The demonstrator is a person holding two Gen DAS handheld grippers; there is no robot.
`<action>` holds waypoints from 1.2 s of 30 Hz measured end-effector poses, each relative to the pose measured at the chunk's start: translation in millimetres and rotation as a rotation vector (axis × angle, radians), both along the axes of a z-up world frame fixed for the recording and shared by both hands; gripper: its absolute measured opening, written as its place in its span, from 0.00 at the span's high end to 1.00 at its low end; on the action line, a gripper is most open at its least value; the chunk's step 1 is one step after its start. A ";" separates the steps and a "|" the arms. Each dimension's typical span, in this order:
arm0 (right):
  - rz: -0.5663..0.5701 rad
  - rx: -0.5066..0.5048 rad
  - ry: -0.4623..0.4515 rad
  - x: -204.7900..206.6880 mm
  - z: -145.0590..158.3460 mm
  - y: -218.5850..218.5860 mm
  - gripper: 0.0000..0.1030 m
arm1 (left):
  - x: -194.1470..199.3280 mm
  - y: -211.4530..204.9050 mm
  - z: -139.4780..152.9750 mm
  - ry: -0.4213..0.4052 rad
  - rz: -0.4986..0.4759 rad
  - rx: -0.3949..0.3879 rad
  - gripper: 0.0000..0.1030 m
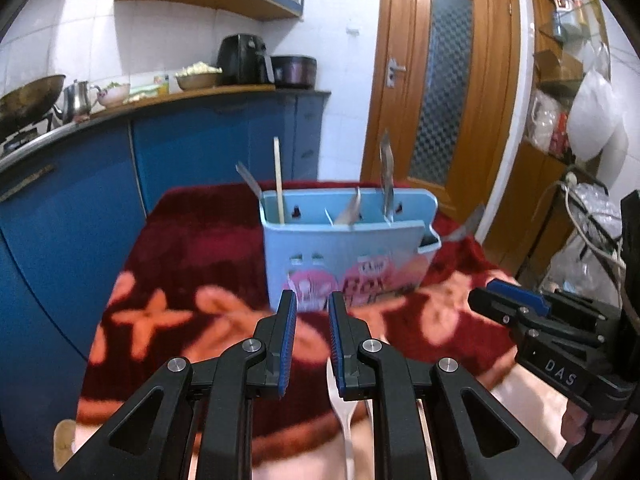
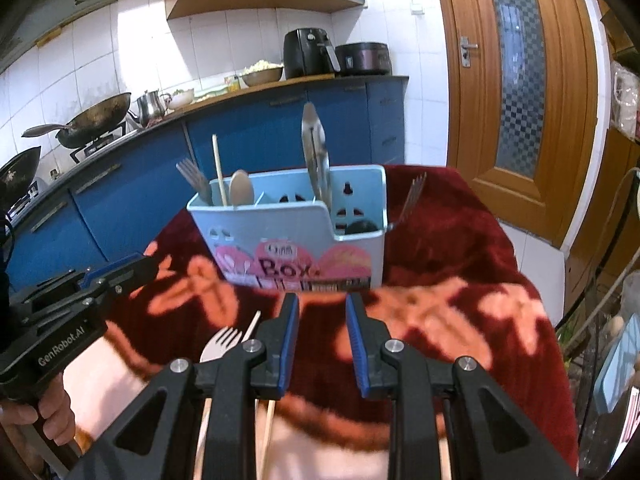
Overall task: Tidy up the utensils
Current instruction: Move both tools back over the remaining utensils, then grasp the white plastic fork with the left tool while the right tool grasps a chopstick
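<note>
Both your grippers hover empty above the red flowered blanket [image 2: 460, 240], the utensil box ahead at frame centre.

In the right wrist view, your left gripper [image 2: 150, 265] enters at lower left, fingers narrow on nothing. A loose fork [image 2: 222, 343] and chopstick [image 2: 252, 326] lie just left of your right gripper [image 2: 322, 304], whose fingers are also narrow and empty. The blue utensil box [image 2: 296, 236] holds forks, a chopstick and spoons upright. Open blanket runs right to the table edge by the door [image 2: 516, 92].
</note>
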State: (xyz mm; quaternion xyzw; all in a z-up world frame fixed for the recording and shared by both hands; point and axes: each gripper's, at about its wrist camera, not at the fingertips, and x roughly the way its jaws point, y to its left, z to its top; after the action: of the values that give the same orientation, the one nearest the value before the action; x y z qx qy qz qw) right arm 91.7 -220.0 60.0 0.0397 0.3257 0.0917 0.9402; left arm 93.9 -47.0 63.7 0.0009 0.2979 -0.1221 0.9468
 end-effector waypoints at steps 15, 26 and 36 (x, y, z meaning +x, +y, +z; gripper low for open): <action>0.016 0.030 0.137 -20.8 -28.2 -10.2 0.74 | -0.9 -8.8 -42.4 0.248 -0.074 0.065 0.84; 0.023 0.044 0.171 -28.7 -35.1 -18.6 0.74 | 8.6 -17.7 -63.7 0.428 -0.122 0.042 0.84; 0.029 0.058 0.194 -27.7 -42.1 -23.1 0.74 | 19.1 -16.4 -75.7 0.526 -0.137 -0.028 0.84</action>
State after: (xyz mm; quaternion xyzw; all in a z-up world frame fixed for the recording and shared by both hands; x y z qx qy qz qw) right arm 63.9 -243.1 17.9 0.0706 0.4130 0.1105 0.9013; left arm 113.0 -63.5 -12.0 -0.0237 0.5312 -0.1860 0.8262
